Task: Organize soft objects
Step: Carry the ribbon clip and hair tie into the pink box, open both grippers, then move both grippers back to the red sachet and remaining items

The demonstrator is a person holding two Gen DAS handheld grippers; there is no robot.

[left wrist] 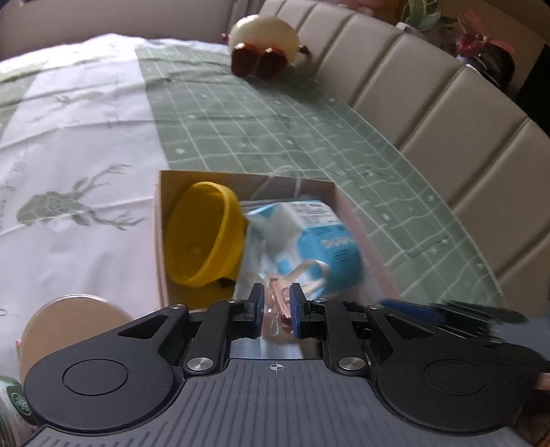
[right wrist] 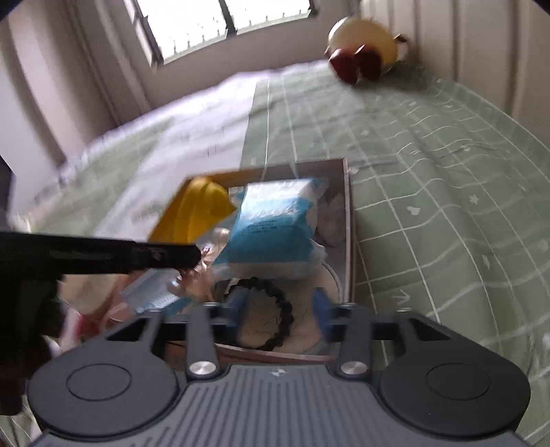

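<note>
A cardboard box (left wrist: 158, 247) on the bed holds a yellow cap (left wrist: 202, 237), a blue and white soft pack (left wrist: 309, 237) and a clear plastic bag with pinkish contents (left wrist: 292, 278). My left gripper (left wrist: 276, 302) is shut on the clear bag at the box's near edge. In the right wrist view the box (right wrist: 347, 220) shows the yellow cap (right wrist: 199, 209), the blue pack (right wrist: 271, 223) and a black bead bracelet (right wrist: 275, 309). My right gripper (right wrist: 280, 306) is open over the bracelet. The left gripper's fingers (right wrist: 165, 254) reach in from the left.
A cream plush toy with dark red feet (left wrist: 264, 37) lies at the far end of the green and white bedspread (left wrist: 240, 113), against the padded headboard (left wrist: 429, 96). A round tan lid (left wrist: 68, 323) sits at lower left. A window (right wrist: 223, 20) is behind the bed.
</note>
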